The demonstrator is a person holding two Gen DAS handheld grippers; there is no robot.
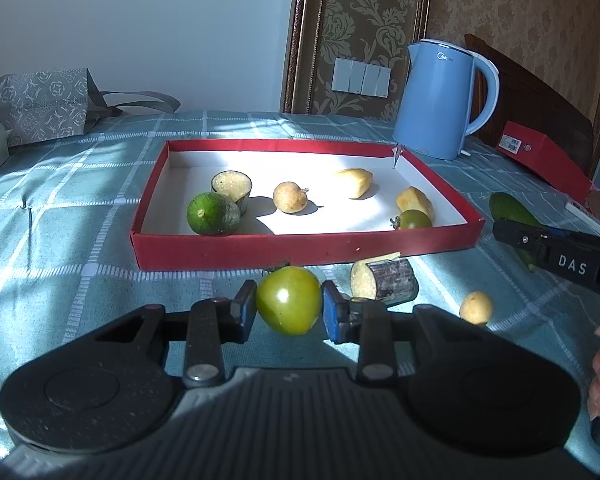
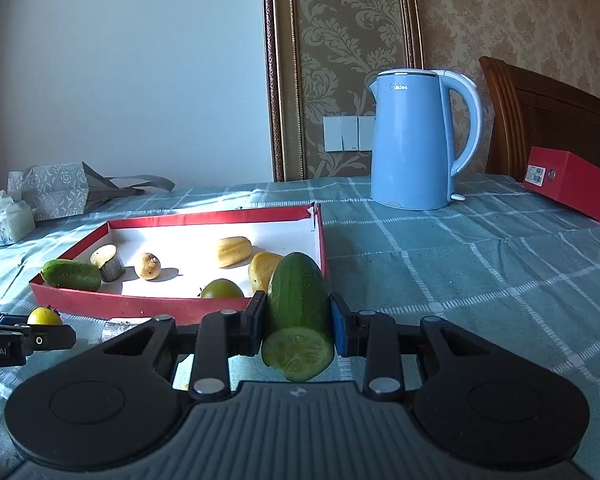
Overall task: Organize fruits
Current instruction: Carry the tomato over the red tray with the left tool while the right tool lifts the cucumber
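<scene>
Tomato (image 1: pixel 288 300), green, clamped between the pads of the left hand-held gripper (image 1: pixel 289 312), nearest the lens and raised just clear of the teal checked bedspread (image 1: pixel 60 240), short of the near wall of the red box (image 1: pixel 300 246).

Cucumber half (image 2: pixel 299 312), cut face toward the lens, pinched crosswise in the right hand-held gripper (image 2: pixel 299 328), whose jaws are narrowed onto it; just right of the box's near right corner in the right wrist view.

Loose on the bedspread, near side of the box: eggplant chunk (image 1: pixel 384 282) and a small yellow-brown fruit (image 1: pixel 476 307).

Box contents, near to far: another cucumber half (image 1: pixel 213 214) at near left, a second green tomato (image 1: pixel 415 219) at near right, a further eggplant chunk (image 1: pixel 232 187), a round brown fruit (image 1: pixel 290 197) and two pale yellow pieces (image 1: pixel 415 201) (image 1: pixel 355 182).

Beyond the box: blue kettle (image 2: pixel 414 140) far right, grey patterned bag (image 1: pixel 36 104) far left.

Step in hand: both grasps made, carry to the box pending. Next move, by judgement: lift each piece over the red wall to a bare patch of white floor, then release; the box's right side is already crowded, so the cucumber needs care.
</scene>
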